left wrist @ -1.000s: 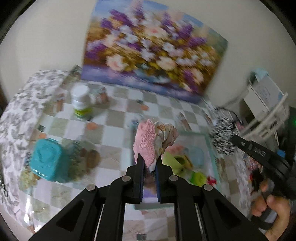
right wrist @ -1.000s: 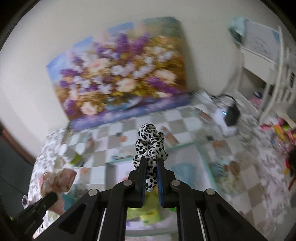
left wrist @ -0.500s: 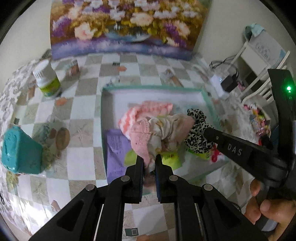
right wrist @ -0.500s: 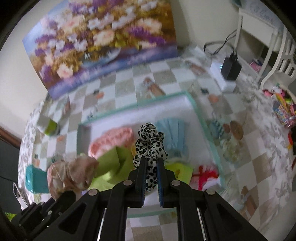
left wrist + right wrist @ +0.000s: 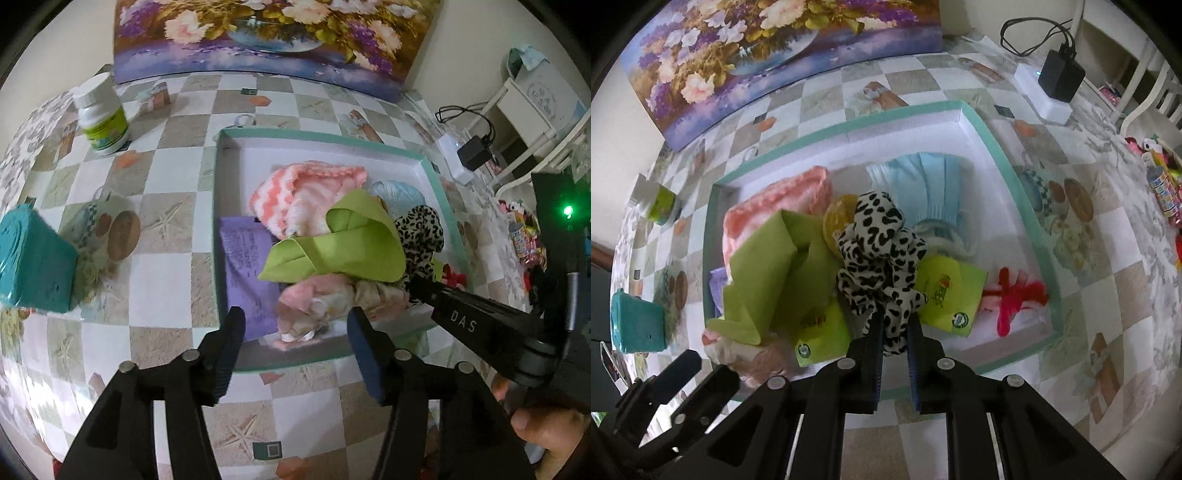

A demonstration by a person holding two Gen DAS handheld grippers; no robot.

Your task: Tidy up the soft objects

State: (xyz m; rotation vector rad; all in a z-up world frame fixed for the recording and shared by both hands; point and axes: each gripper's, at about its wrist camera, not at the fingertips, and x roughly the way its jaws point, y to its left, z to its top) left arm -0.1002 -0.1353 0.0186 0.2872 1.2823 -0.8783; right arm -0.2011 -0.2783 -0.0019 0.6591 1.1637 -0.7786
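Since a second ago I've brought both grippers down over the teal-rimmed tray [image 5: 432,168], and my left gripper [image 5: 293,328] has just been opening: its jaws now stand apart, clear of the pink-and-cream cloth bundle [image 5: 325,301] they were pinching. That bundle, crumpled and soft, lies in the tray's near edge, just ahead of and between the spread fingers, partly under a lime-green cloth [image 5: 343,247]. My right gripper [image 5: 894,332] is clamped on the leopard-print scrunchie [image 5: 882,243], which bunches up ahead of its fingertips over the tray's middle, beside the light-blue knit [image 5: 923,181] and a coral-striped knit [image 5: 783,199].
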